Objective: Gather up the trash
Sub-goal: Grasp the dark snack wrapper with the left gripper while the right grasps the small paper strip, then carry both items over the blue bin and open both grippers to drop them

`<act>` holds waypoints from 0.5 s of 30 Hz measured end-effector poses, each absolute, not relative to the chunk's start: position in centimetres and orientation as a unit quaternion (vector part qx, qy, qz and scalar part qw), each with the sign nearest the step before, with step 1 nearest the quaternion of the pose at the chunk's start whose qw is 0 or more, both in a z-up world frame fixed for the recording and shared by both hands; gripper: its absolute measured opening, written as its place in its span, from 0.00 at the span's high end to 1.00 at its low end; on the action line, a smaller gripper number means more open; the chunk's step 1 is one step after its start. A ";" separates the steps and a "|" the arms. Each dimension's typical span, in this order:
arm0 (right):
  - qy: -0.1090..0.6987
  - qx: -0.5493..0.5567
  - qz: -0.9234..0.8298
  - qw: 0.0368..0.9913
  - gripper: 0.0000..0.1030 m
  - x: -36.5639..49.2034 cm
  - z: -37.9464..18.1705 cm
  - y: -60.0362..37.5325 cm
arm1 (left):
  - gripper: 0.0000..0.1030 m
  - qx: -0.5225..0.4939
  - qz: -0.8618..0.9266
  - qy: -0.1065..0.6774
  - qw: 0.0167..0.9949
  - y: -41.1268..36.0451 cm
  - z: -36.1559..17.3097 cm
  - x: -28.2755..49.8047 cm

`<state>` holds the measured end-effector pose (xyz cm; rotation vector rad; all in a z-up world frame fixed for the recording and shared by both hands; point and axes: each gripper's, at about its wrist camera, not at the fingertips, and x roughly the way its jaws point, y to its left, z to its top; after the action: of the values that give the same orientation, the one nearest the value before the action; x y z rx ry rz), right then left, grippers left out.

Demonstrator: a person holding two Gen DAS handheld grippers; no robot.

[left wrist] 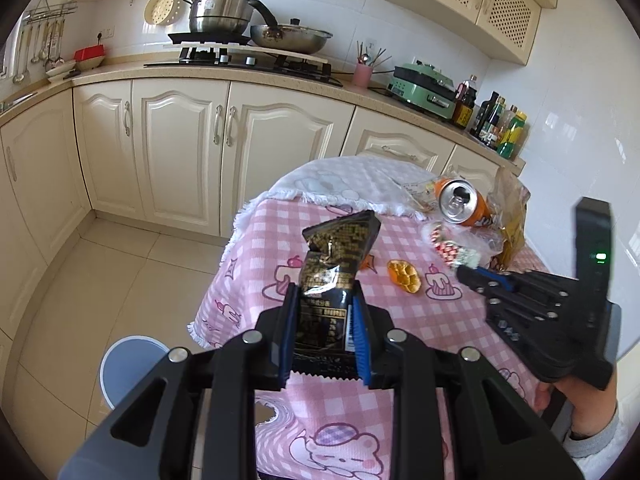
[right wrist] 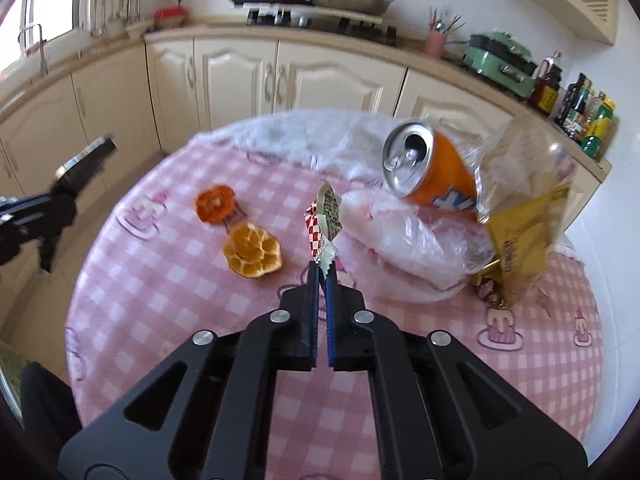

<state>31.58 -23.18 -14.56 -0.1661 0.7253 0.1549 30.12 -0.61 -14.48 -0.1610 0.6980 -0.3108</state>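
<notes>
My left gripper (left wrist: 325,300) is shut on a black snack wrapper (left wrist: 334,264) and holds it above the left edge of the pink checked table (left wrist: 400,320). My right gripper (right wrist: 322,270) is shut on a red-and-white checked wrapper (right wrist: 325,216), held just above the table (right wrist: 160,280); it also shows in the left wrist view (left wrist: 464,270). On the table lie two orange peels (right wrist: 252,250) (right wrist: 215,203), an orange soda can (right wrist: 432,168) on its side, a clear plastic bag (right wrist: 420,236) and a gold snack bag (right wrist: 524,216).
A blue bin (left wrist: 128,368) stands on the tiled floor left of the table. Cream kitchen cabinets (left wrist: 180,140) and a counter with a stove, pots and bottles run behind. A white wall is to the right of the table.
</notes>
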 end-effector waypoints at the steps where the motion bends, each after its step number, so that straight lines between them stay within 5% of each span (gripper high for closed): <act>1: 0.347 -0.077 0.081 0.931 0.98 31.2 -14.0 -23.1 | 0.77 -0.083 -0.153 0.338 0.925 -0.3 -14.4 30.0; 15: 0.297 -0.088 0.195 0.931 0.98 28.9 -10.7 -11.0 | 0.77 -0.136 -0.105 0.325 0.930 8.9 -15.5 27.7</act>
<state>28.93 -11.03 -10.67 -0.1794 0.6081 0.3998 27.66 8.89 -15.54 -0.2793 0.6659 -0.2140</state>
